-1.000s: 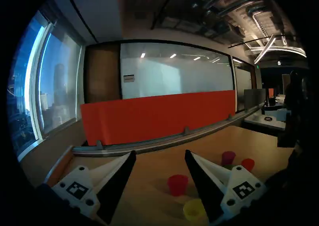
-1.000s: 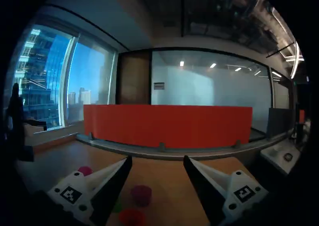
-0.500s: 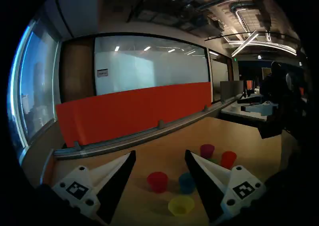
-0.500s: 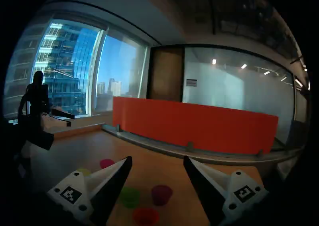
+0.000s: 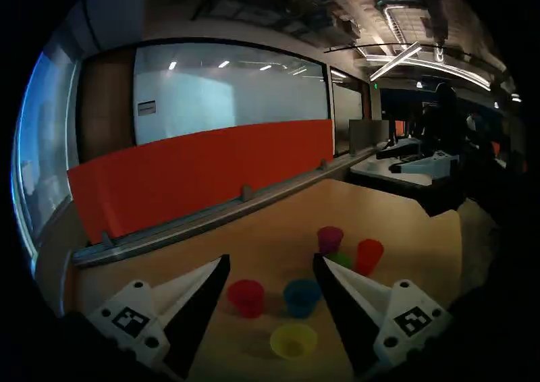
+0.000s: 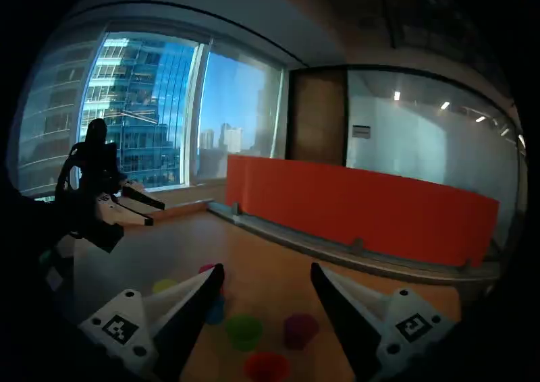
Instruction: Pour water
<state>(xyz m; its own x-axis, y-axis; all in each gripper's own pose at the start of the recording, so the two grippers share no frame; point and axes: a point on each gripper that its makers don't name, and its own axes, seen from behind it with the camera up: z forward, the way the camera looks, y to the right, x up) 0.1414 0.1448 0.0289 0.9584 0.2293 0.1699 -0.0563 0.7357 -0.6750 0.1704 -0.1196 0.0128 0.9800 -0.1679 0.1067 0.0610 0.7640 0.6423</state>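
Observation:
Several small coloured cups stand grouped on the wooden table [image 5: 283, 213]. In the left gripper view a red cup [image 5: 246, 296], a blue cup [image 5: 302, 295] and a yellow cup [image 5: 293, 340] sit just beyond my left gripper [image 5: 270, 260], which is open and holds nothing. A magenta cup [image 5: 330, 238], a green cup [image 5: 341, 259] and an orange cup [image 5: 369, 255] lie farther right. My right gripper [image 6: 265, 268] is open and bare above a green cup [image 6: 244, 330], a purple cup [image 6: 300, 329] and a red cup [image 6: 266, 366]. What the cups contain cannot be made out.
An orange partition [image 5: 202, 169] on a metal rail runs along the table's far edge. Tall windows [image 6: 148, 112] lie to the left. In the right gripper view the other gripper [image 6: 125, 200] hovers at the left in a dark hand. Desks [image 5: 405, 169] stand beyond the table's right end.
The left gripper's view has swung right and tilted down, bringing all the cups into sight. The right gripper's view has swung left, revealing more cups and the other gripper. Both stayed open.

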